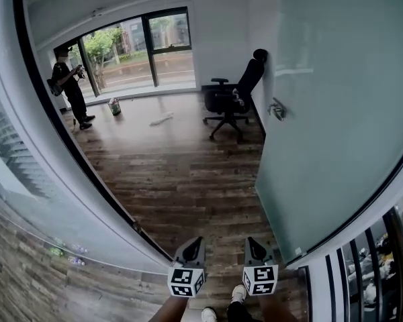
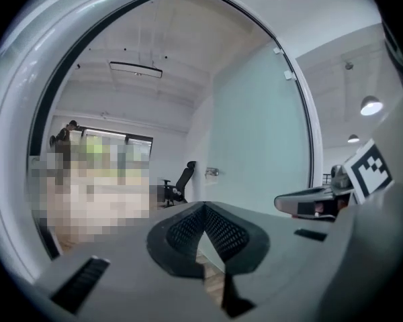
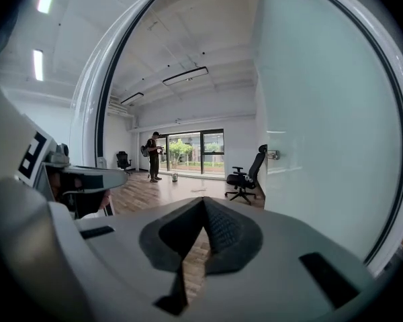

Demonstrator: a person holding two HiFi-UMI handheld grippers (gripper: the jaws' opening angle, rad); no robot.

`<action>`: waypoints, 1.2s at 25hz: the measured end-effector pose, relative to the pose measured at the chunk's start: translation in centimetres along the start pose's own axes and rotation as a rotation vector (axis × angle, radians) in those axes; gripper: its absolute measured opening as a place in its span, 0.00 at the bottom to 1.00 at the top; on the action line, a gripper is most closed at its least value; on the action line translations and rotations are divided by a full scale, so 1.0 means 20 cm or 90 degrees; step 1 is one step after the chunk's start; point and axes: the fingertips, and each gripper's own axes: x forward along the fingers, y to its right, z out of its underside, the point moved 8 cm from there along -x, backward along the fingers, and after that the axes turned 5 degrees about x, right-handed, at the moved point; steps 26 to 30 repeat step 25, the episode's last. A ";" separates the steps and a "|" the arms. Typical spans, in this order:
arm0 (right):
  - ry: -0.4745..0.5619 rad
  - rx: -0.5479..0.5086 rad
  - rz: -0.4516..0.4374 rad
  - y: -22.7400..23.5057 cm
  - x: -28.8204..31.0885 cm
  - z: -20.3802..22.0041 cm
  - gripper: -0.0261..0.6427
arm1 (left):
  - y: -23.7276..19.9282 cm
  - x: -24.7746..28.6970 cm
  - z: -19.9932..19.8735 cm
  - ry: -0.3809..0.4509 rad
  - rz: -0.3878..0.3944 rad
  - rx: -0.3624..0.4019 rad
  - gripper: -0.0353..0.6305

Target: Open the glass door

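Note:
The frosted glass door (image 1: 336,99) stands swung open into the room on the right, its metal handle (image 1: 277,109) facing the room. Both grippers sit low in the doorway, side by side, pointing into the room. My left gripper (image 1: 193,241) is shut with nothing in it, and my right gripper (image 1: 253,241) is likewise shut and empty. In the left gripper view the left gripper (image 2: 205,206) has its tips meeting, with the door (image 2: 255,133) ahead right. In the right gripper view the right gripper (image 3: 204,201) is shut, and the door (image 3: 322,113) fills the right side.
The door frame's black edge (image 1: 67,133) and a glass wall run along the left. A black office chair (image 1: 232,99) stands beside the door's far end. A person (image 1: 70,86) stands by the far windows, near a small bucket (image 1: 114,106). Wood floor lies ahead.

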 end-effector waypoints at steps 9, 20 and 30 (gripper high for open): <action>0.056 -0.058 0.008 -0.17 -0.33 0.00 0.06 | 0.14 -0.36 0.06 -0.010 -0.014 0.003 0.06; 0.087 -0.053 0.000 -0.09 -0.58 -0.08 0.06 | 0.39 -0.47 -0.07 0.020 -0.022 0.013 0.06; 0.125 -0.064 -0.009 -0.11 -0.62 -0.30 0.06 | 0.41 -0.45 -0.25 0.039 -0.020 0.018 0.06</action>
